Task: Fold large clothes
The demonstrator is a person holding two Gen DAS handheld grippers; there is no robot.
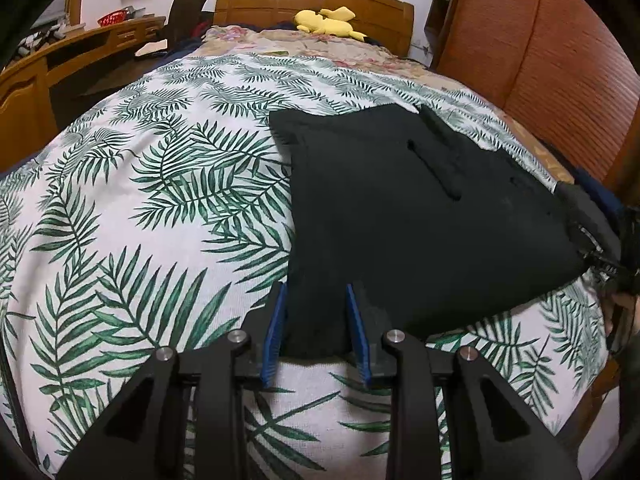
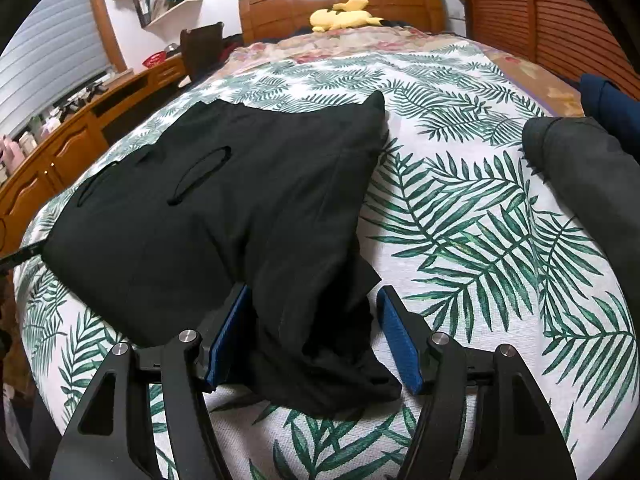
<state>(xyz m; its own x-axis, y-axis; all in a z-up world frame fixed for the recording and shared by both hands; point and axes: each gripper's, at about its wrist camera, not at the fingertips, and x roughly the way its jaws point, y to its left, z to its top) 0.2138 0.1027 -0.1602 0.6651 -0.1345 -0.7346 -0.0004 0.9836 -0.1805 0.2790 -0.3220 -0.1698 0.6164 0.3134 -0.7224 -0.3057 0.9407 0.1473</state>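
A black garment (image 1: 408,216) lies folded on the palm-leaf bedspread (image 1: 152,208), with a slit pocket showing on top. My left gripper (image 1: 316,300) is open, its blue pads on either side of the garment's near left corner. The right gripper shows at that view's right edge. In the right wrist view the same garment (image 2: 224,208) lies ahead and left. My right gripper (image 2: 312,300) is open wide, with the garment's bunched near right corner (image 2: 328,352) lying loose between the pads.
A dark grey garment (image 2: 584,184) and a navy one (image 2: 608,100) lie at the bed's right side. A yellow plush toy (image 1: 328,20) rests by the wooden headboard (image 1: 316,0). A wooden desk (image 2: 80,136) runs along the left, a slatted wardrobe (image 1: 540,60) on the right.
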